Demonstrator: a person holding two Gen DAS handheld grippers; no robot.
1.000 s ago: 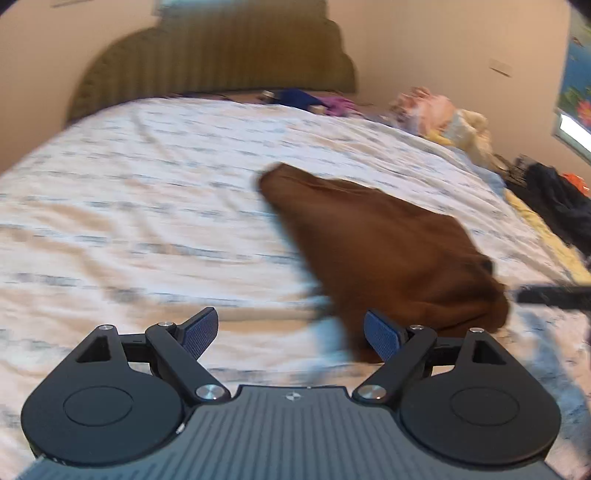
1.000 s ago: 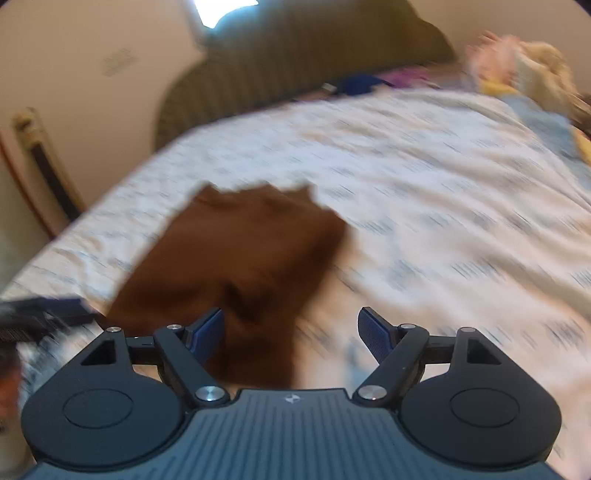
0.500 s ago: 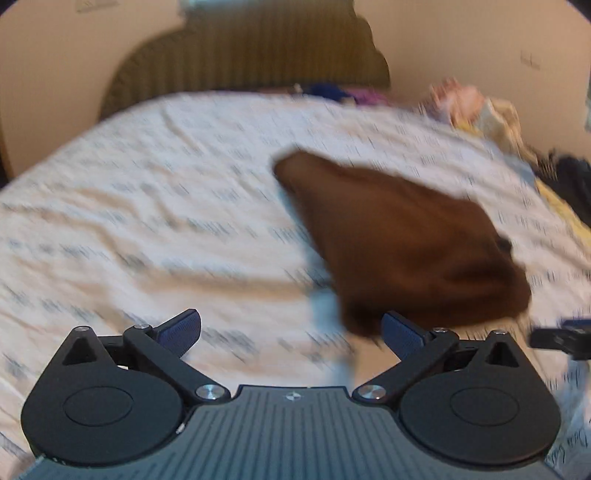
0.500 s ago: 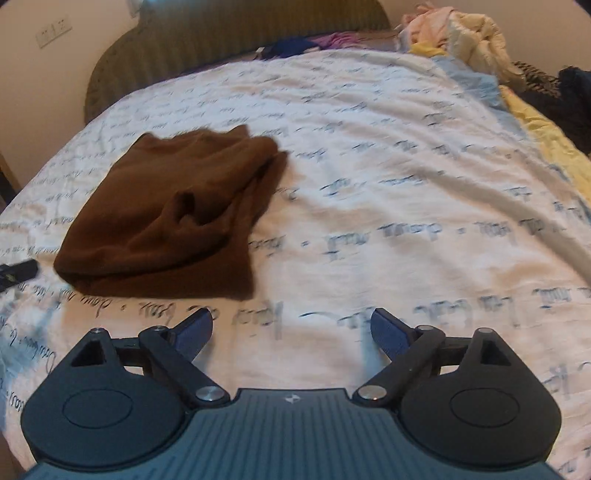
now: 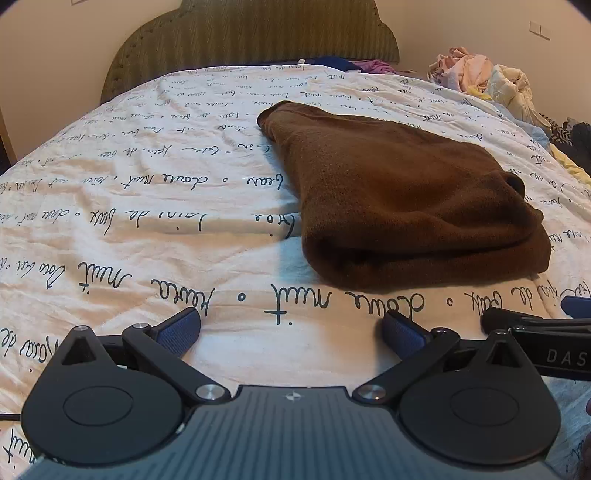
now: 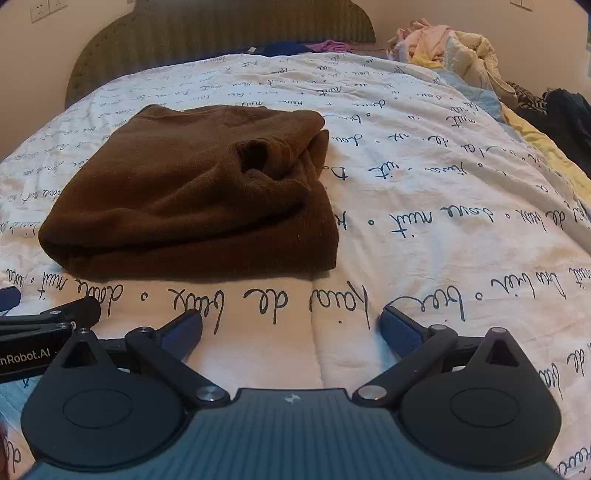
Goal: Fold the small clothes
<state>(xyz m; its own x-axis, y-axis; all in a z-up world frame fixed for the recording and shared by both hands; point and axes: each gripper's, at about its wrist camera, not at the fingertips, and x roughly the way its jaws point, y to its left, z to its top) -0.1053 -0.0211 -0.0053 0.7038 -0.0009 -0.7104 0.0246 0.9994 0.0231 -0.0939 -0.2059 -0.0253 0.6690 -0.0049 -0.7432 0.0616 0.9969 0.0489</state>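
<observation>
Both grippers just let go — left gripper (image 5: 290,328) and right gripper (image 6: 291,326) have jaws that were opening over the last second and now stand spread wide, nothing between them, only bare bedsheet (image 5: 129,206) under the pads. The brown garment (image 5: 406,199) lies folded on the bed, ahead of both grippers and not touching either; from the right view it sits left of centre (image 6: 192,192), from the left view right of centre. It's a thick multi-layer bundle with a small opening poking out on top, near edge fairly straight, far end a bit lumpy. A second ago both views were blurred and closer in on the cloth; now they're sharp and pulled back. My read: this fold is done and released — next is either a tidy-up press or fetching another piece from the clothes pile (image 6: 454,48) at the far right by the headboard (image 5: 251,33).
</observation>
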